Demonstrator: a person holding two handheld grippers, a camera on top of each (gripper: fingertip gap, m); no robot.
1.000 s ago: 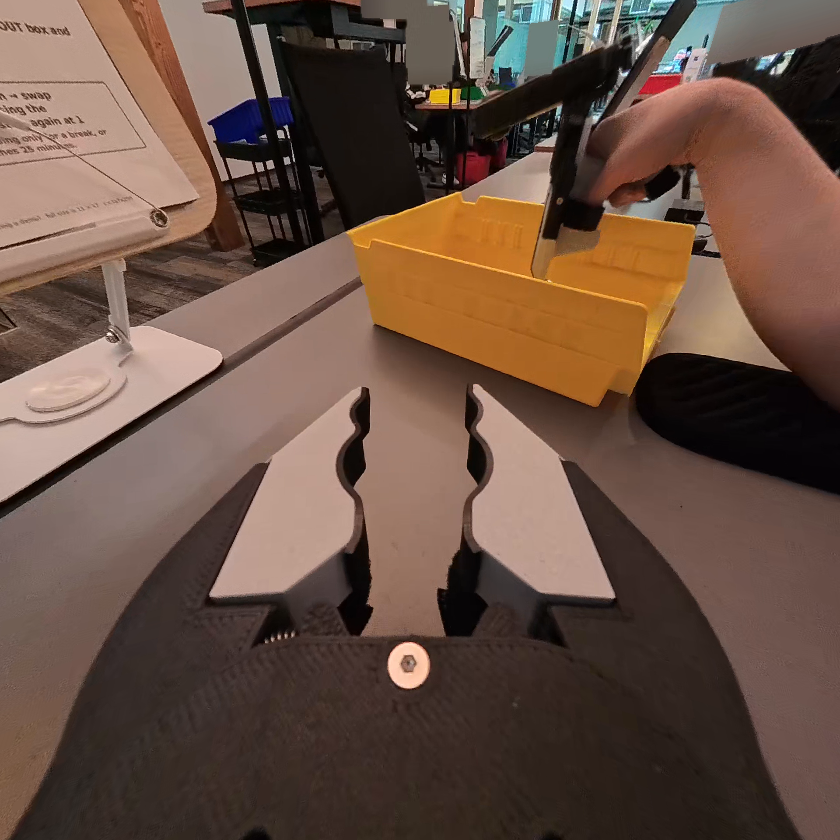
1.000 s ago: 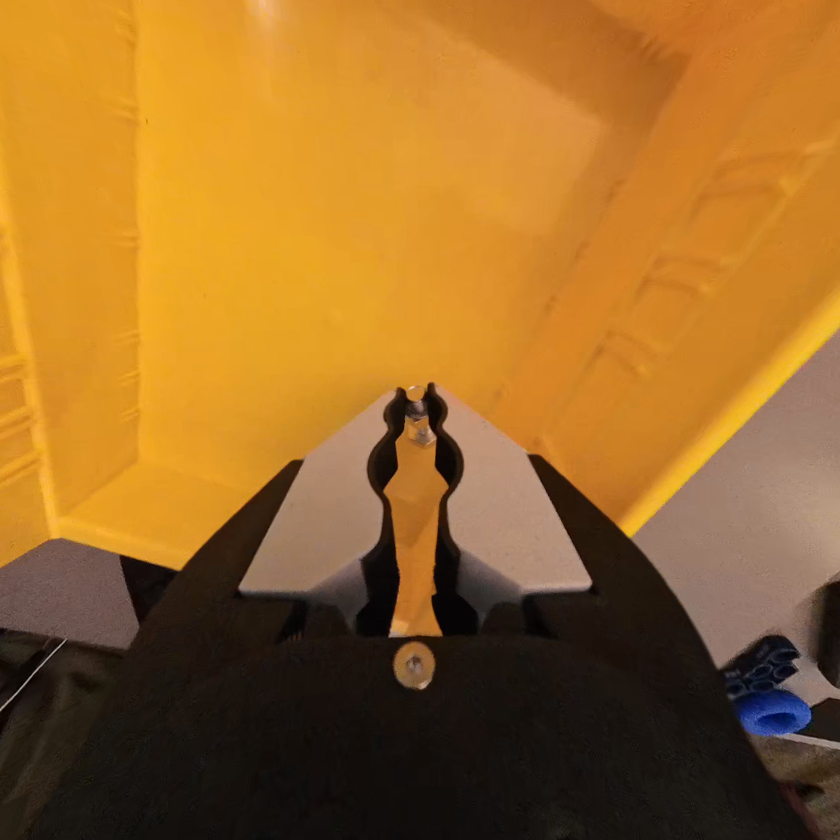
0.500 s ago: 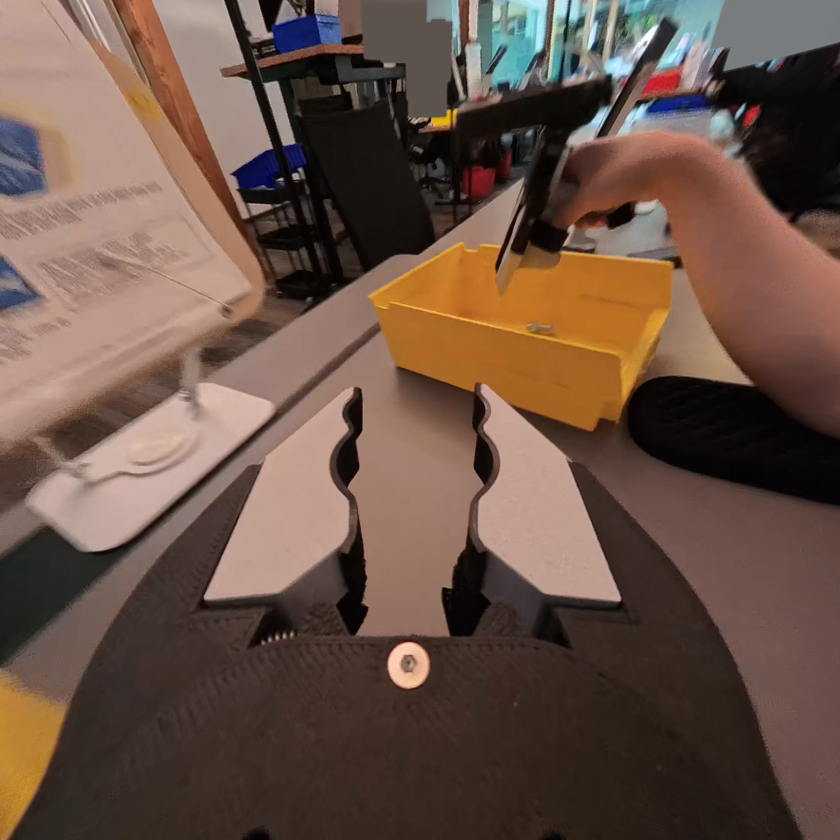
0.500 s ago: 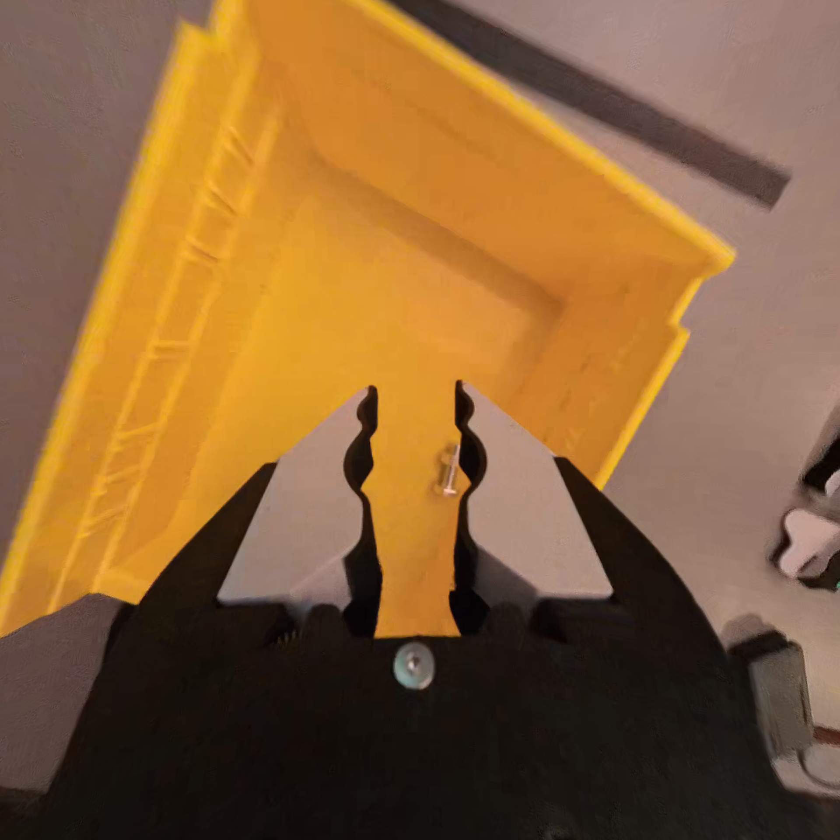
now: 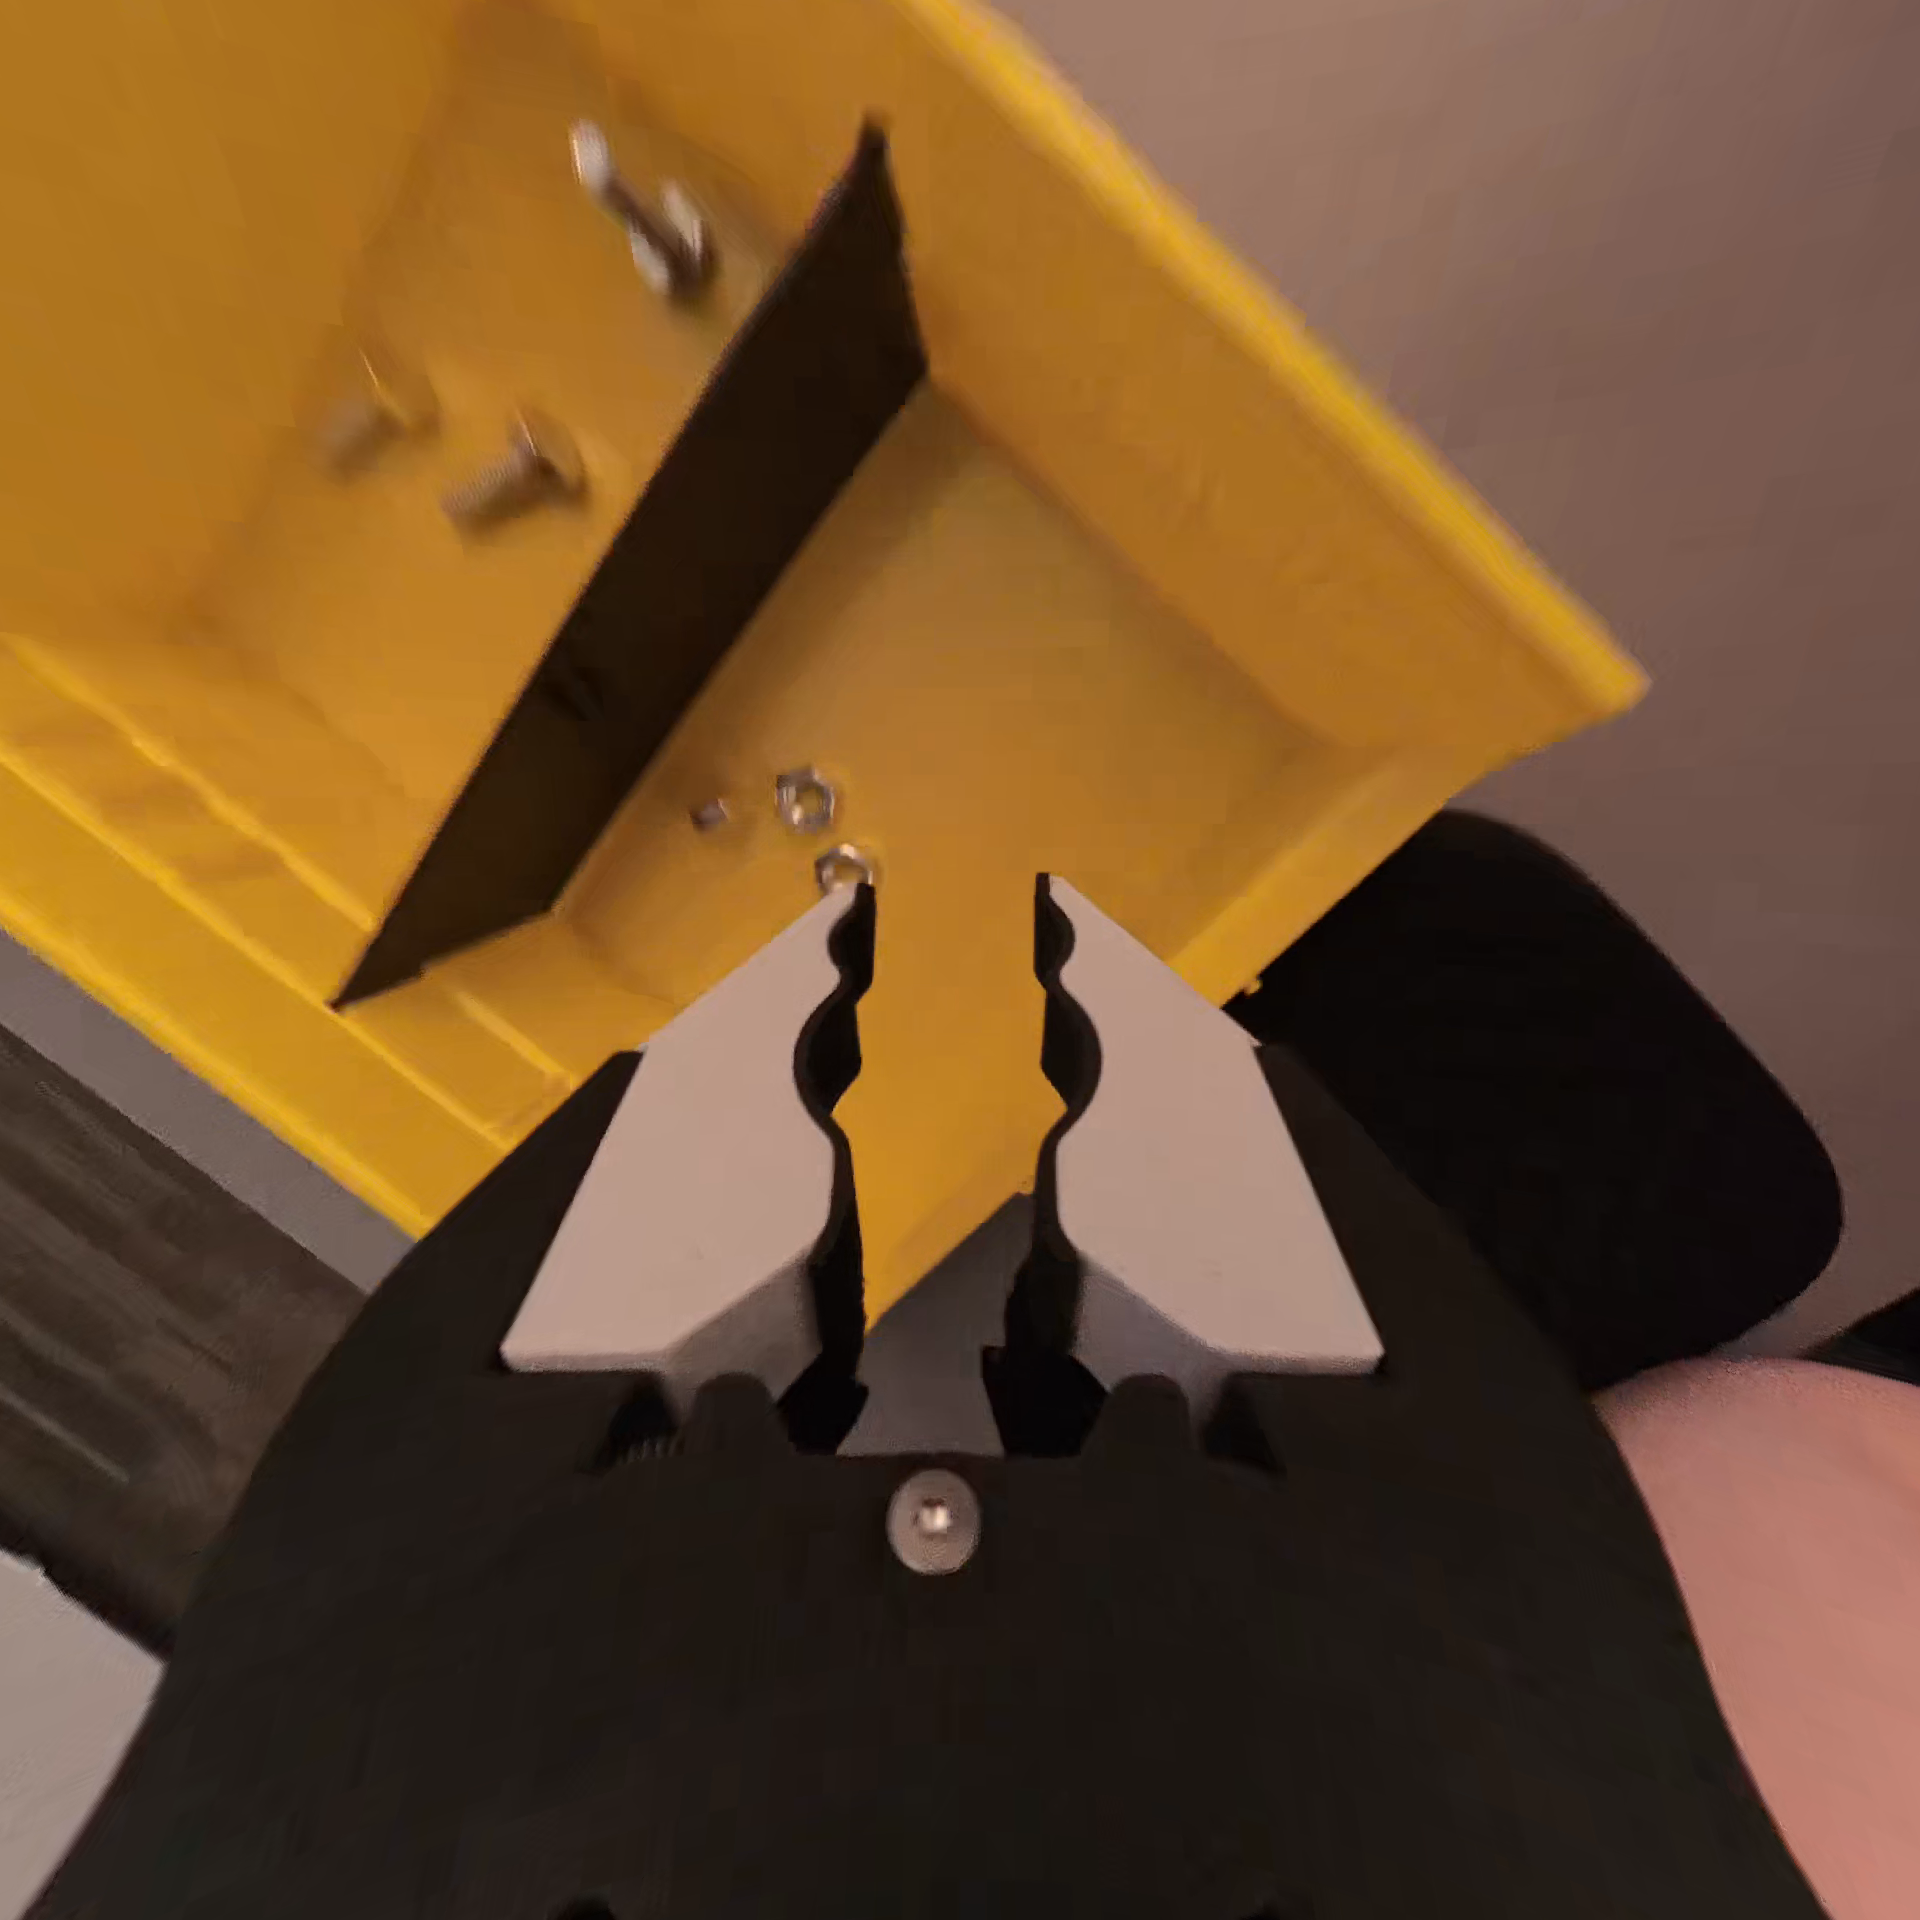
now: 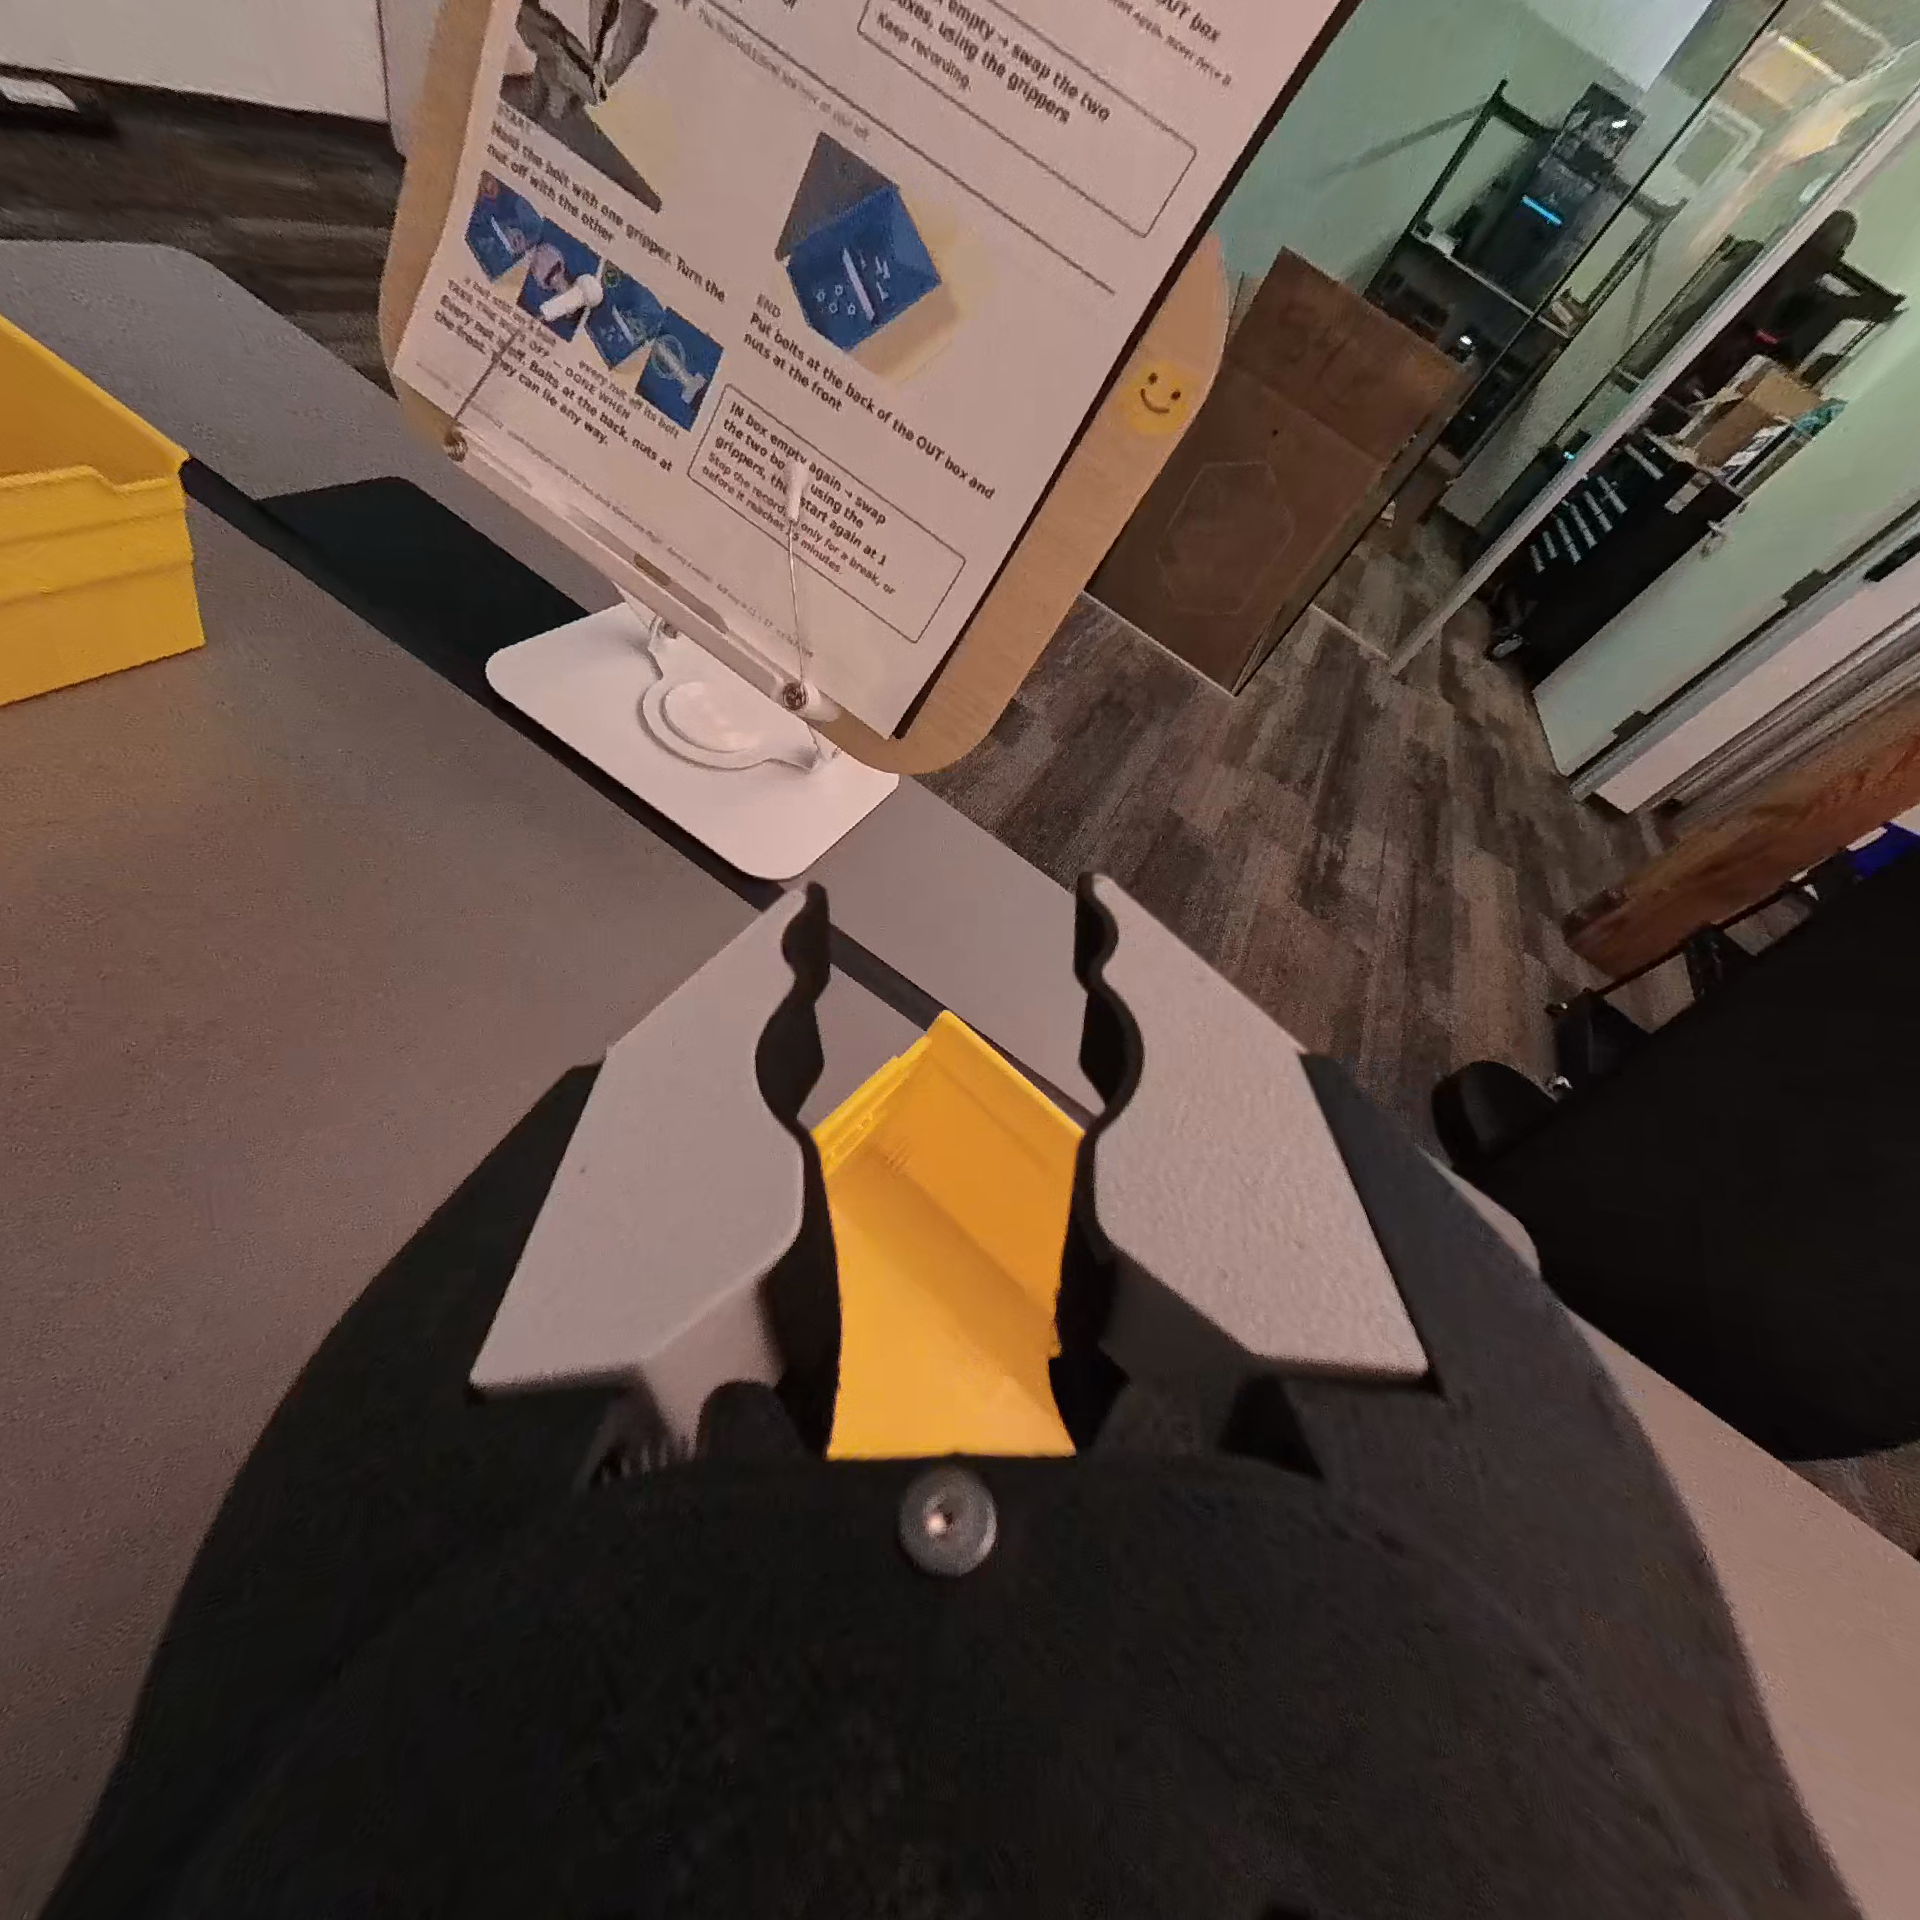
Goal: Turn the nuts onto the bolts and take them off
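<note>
Your left gripper (image 5: pixel 954 883) hangs over the yellow bin (image 5: pixel 1195 343), its two grey fingers (image 5: pixel 717 1132) spread apart with nothing between them. The bin is your landmark here. A black divider (image 5: pixel 665 582) runs across its floor and splits it into two compartments.

In the compartment on the gripper's side of the divider lie three small nuts: one nut (image 5: pixel 807 802) lies flat and shows its hole, a second nut (image 5: pixel 844 868) sits just off the tip of your left-hand finger, and a smaller, blurred nut (image 5: pixel 711 815) rests beside the first, closer to the divider. Whether the fingertip touches the second nut cannot be told.

In the compartment beyond the divider lie the bolts. One bolt (image 5: pixel 514 483) rests near the middle of that floor, a second bolt (image 5: pixel 364 421) lies just beside it, and a third bolt (image 5: pixel 644 223) lies farther off, close to the divider's far end. All three are motion-blurred.

A black pad (image 5: pixel 1538 1091) lies on the grey table (image 5: pixel 1558 260), against the bin's near corner.

Your right gripper (image 6: pixel 945 894) is likewise released and empty, its fingers (image 6: pixel 1236 1195) wide apart. Between them you see a corner of a second yellow bin (image 6: pixel 935 1247) below. An instruction sheet (image 6: pixel 790 312) on a white stand (image 6: pixel 727 769) rises beyond that bin, and part of another yellow bin (image 6: pixel 83 540) shows at the left edge of the right wrist view.
</note>
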